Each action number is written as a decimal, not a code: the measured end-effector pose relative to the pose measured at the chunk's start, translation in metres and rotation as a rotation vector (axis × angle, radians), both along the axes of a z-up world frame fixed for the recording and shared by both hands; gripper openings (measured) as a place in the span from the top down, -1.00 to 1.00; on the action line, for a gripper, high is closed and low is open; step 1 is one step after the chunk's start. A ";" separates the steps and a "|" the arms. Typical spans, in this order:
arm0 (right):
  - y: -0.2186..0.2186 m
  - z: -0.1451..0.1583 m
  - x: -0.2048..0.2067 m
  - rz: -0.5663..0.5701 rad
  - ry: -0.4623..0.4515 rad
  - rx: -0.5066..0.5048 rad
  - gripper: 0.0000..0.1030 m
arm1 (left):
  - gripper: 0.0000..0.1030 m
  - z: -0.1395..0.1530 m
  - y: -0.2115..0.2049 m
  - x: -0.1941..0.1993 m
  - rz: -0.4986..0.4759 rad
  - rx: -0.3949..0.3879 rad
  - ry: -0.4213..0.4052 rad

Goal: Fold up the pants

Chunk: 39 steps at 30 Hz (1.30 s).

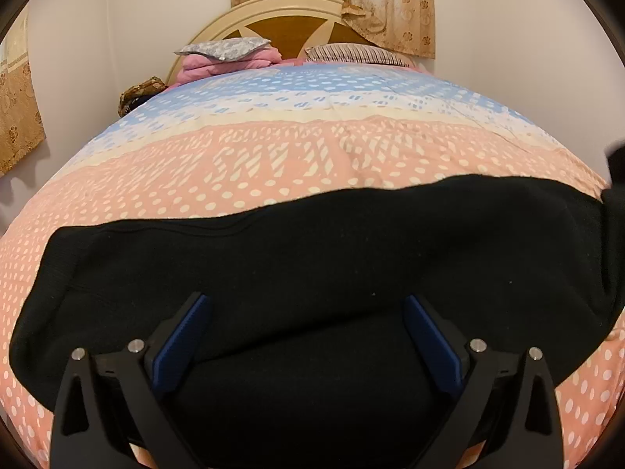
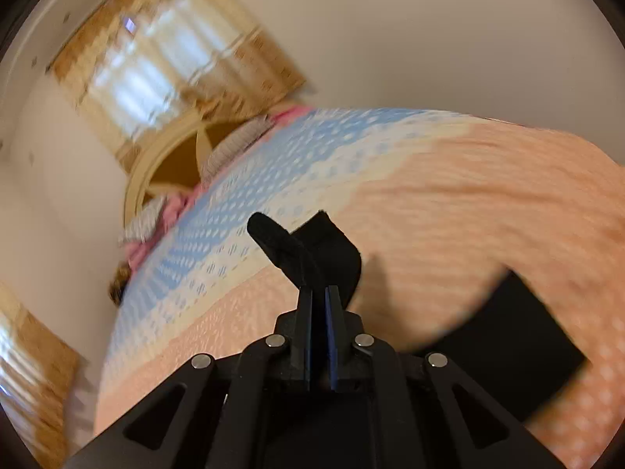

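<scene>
Black pants lie spread across the near part of a bed with a pink, cream and blue dotted cover. My left gripper hovers just above them, its blue-padded jaws wide open with nothing pinched. At the right edge of the left wrist view a bit of black cloth rises off the bed. In the blurred right wrist view my right gripper is shut on a black end of the pants, which sticks up past the fingertips above the cover. More of the pants lies lower right.
At the bed's head stand a cream and wood headboard, a grey patterned pillow on pink bedding, and a striped pillow. Beige curtains hang behind. A brown patterned bundle sits at the bed's left side.
</scene>
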State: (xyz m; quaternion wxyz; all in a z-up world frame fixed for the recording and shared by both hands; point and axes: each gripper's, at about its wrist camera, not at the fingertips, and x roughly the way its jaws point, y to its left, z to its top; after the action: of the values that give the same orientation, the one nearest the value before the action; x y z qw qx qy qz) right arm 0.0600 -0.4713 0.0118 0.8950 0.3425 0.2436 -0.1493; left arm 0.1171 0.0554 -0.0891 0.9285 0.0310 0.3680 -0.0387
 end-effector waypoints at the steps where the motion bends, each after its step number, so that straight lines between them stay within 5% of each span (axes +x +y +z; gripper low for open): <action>1: -0.004 -0.005 -0.016 -0.030 -0.003 0.005 0.88 | -0.98 0.000 0.000 0.000 0.001 0.001 0.000; 5: -0.023 -0.044 -0.075 -0.139 0.018 0.086 0.88 | -0.98 0.000 0.000 0.000 0.002 0.004 -0.001; 11: -0.034 -0.098 -0.107 -0.204 0.086 0.186 1.00 | -0.98 0.000 -0.001 0.000 0.002 0.006 -0.001; 15: -0.032 -0.085 -0.108 -0.221 0.107 0.117 0.95 | -0.98 0.000 0.000 0.000 0.002 0.005 0.000; 22: -0.036 -0.049 -0.118 -0.141 -0.040 0.164 0.93 | -0.97 0.021 -0.006 -0.016 -0.012 -0.052 -0.029; 28: -0.015 -0.078 -0.085 -0.096 0.081 0.190 0.93 | -0.97 0.047 -0.060 -0.032 -0.203 -0.080 -0.064; 35: -0.015 -0.105 -0.054 -0.122 0.138 0.233 0.92 | -0.97 0.041 -0.115 -0.040 -0.334 -0.075 -0.009; 39: -0.016 -0.105 -0.053 -0.123 0.119 0.268 0.65 | -0.97 0.037 -0.128 -0.045 -0.364 -0.026 -0.010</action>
State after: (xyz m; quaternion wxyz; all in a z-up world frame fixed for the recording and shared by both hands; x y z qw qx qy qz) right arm 0.0071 -0.4878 -0.0932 0.8147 0.4635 0.2923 -0.1898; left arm 0.0718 -0.0723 -0.0521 0.9083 0.0851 0.3510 -0.2109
